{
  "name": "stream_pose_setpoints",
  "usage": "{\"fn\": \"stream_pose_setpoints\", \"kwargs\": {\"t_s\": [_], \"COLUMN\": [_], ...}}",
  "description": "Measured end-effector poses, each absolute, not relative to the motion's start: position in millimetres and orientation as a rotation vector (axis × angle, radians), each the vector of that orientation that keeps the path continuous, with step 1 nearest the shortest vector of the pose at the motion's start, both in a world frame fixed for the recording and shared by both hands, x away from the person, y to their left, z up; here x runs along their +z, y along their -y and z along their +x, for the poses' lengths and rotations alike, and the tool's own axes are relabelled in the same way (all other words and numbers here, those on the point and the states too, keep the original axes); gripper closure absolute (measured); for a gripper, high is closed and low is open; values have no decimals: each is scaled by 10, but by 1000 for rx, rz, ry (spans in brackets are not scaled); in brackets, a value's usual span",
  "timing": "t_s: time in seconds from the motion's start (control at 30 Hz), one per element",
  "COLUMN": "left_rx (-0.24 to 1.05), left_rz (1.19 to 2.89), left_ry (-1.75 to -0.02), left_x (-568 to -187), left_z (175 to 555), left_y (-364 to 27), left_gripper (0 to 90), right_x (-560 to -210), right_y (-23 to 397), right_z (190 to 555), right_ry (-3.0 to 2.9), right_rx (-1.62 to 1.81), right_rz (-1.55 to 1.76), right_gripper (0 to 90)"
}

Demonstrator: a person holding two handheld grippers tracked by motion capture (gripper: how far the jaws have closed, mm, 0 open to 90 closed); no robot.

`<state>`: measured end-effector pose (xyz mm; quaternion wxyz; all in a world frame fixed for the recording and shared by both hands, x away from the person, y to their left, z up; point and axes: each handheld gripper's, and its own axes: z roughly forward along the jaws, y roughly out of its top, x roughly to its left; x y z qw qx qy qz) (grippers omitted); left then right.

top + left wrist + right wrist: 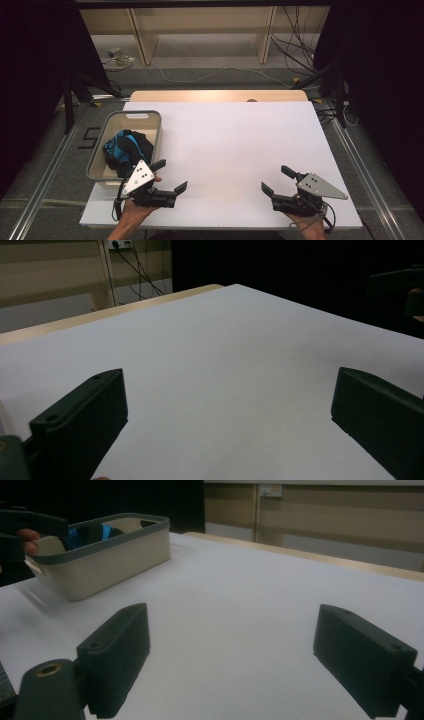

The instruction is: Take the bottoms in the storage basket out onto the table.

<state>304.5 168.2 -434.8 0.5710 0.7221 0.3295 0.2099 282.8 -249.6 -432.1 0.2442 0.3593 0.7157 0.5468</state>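
Right now the thing nearest my grippers is the blue and black cloth [127, 149], bundled in the near half of the grey-rimmed bin [150, 118]. As a crumpled heap it has no clear long axis of its own; I can't say which way it points. The bin's long side runs away from me, standing along the left edge of the white table [235, 145]. From the right gripper view I see only a strip of the cloth [82, 532] above the bin's rim [107, 542].

My left gripper [170, 176] hovers just beside the bin's near right corner, jaws spread wide with nothing between them, pointing right across the table. My right gripper [276, 180] sits well apart at the near right, jaws equally wide and empty, aimed left and away.
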Motion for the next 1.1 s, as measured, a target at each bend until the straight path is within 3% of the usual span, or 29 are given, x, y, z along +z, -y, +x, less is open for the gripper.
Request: {"fn": "stream_pose_setpoints", "kwargs": {"t_s": [1.1], "left_rx": [519], "left_rz": [1672], "left_ry": [-781], "left_x": [-4233], "left_z": [3170], "left_y": [-1644], "left_gripper": [11], "right_x": [-4319], "right_y": [2458], "right_z": [2823], "right_ry": [-1956], "right_rx": [1494], "right_rz": [971], "right_gripper": [160]}}
